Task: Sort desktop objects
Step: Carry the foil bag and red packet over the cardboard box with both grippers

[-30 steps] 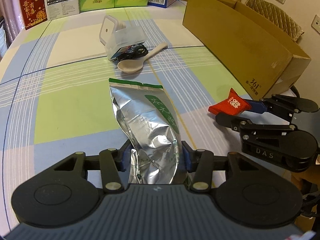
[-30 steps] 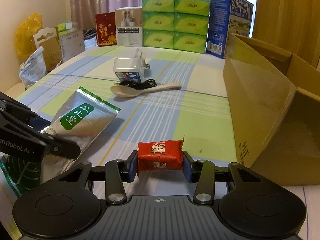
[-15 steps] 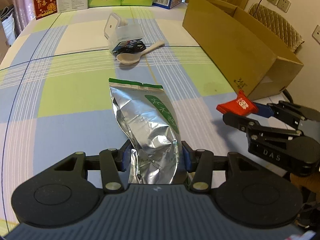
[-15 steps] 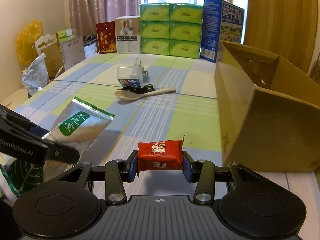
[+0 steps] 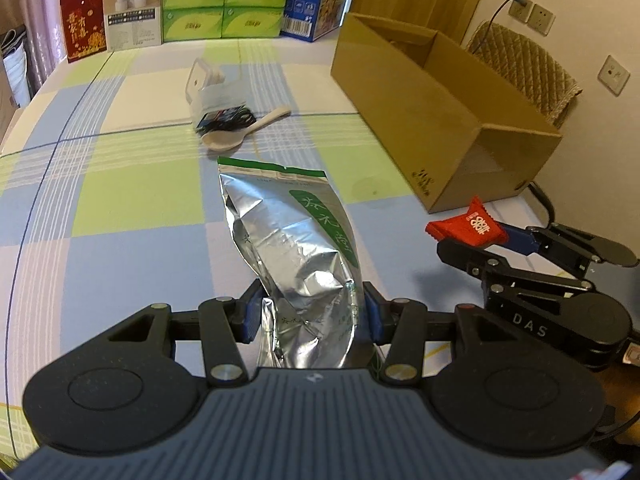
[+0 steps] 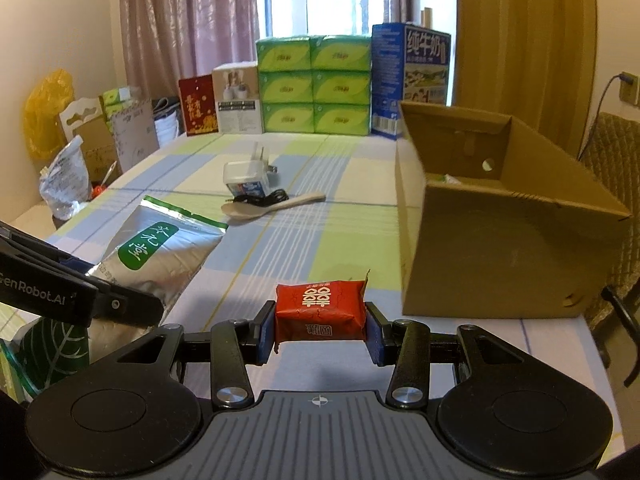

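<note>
Left gripper (image 5: 312,312) clamped on the near end of a foil pouch (image 5: 296,240), both blue pads pressed against its crinkled sides. Pouch stretches away over the checked cloth (image 5: 120,200), green-edged seal farthest out. Right gripper (image 6: 320,326) clamped on a red packet (image 6: 320,308), held above the cloth, near the front corner of an open cardboard box (image 6: 500,240). From the left wrist, packet (image 5: 466,226) seen just short of that box (image 5: 432,108). Farther back on the cloth: a spoon (image 5: 240,132) touching a black cable (image 5: 228,116) and a clear tub (image 5: 218,92) lying on its side. Green cartons (image 6: 314,84) stacked at the far edge.
</note>
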`<act>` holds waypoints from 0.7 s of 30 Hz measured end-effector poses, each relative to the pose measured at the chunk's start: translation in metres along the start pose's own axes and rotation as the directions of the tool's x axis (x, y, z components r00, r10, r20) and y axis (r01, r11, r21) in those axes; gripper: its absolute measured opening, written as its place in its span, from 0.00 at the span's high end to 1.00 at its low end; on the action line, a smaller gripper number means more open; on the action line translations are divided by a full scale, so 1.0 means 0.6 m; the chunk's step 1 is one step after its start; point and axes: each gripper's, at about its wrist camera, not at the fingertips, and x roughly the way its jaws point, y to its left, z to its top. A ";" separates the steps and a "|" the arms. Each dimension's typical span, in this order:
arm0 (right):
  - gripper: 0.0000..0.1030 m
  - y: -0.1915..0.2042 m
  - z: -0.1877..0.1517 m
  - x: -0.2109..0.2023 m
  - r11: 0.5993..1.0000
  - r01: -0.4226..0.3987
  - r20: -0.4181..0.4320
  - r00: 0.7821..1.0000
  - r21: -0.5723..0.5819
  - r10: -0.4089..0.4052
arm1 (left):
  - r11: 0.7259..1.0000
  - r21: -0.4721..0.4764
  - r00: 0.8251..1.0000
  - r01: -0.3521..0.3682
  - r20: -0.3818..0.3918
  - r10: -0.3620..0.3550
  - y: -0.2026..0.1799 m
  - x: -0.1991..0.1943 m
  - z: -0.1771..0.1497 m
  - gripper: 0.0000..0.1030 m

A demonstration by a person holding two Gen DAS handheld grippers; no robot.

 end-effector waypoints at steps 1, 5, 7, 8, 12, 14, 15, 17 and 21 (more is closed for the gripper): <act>0.59 -0.002 0.001 -0.005 1.000 0.002 0.004 1.000 0.004 -0.002 | 1.000 0.003 1.000 0.002 0.005 -0.002 -0.006 -0.005 0.001 0.57; 0.59 -0.013 0.005 -0.026 0.999 0.027 0.014 1.000 0.032 -0.027 | 1.000 0.013 1.000 0.015 0.020 -0.015 -0.026 -0.018 0.008 0.57; 0.59 -0.021 0.010 -0.035 0.998 0.037 0.015 0.999 0.049 -0.038 | 0.999 0.011 0.999 0.030 0.028 -0.030 -0.034 -0.022 0.014 0.57; 0.59 -0.026 0.013 -0.042 0.997 0.042 0.019 0.999 0.060 -0.043 | 0.999 0.013 0.999 0.035 0.030 -0.035 -0.038 -0.024 0.016 0.57; 0.59 -0.055 0.036 -0.068 0.992 0.064 0.043 0.997 0.106 -0.069 | 0.998 0.031 0.998 0.055 0.037 -0.056 -0.060 -0.030 0.036 0.57; 0.59 -0.070 0.053 -0.081 0.989 0.074 0.061 0.995 0.126 -0.082 | 0.997 0.039 0.997 0.061 0.042 -0.063 -0.071 -0.033 0.048 0.57; 0.59 -0.078 0.062 -0.087 0.988 0.081 0.068 0.994 0.132 -0.091 | 0.997 0.045 0.997 0.065 0.045 -0.067 -0.078 -0.034 0.055 0.57; 0.59 -0.093 0.078 -0.099 0.985 0.092 0.081 0.991 0.142 -0.105 | 0.995 0.054 0.995 0.079 0.051 -0.082 -0.093 -0.037 0.071 0.57; 0.59 -0.118 0.108 -0.112 0.982 0.114 0.100 0.987 0.148 -0.130 | 0.991 0.077 0.992 0.108 0.064 -0.113 -0.121 -0.038 0.108 0.57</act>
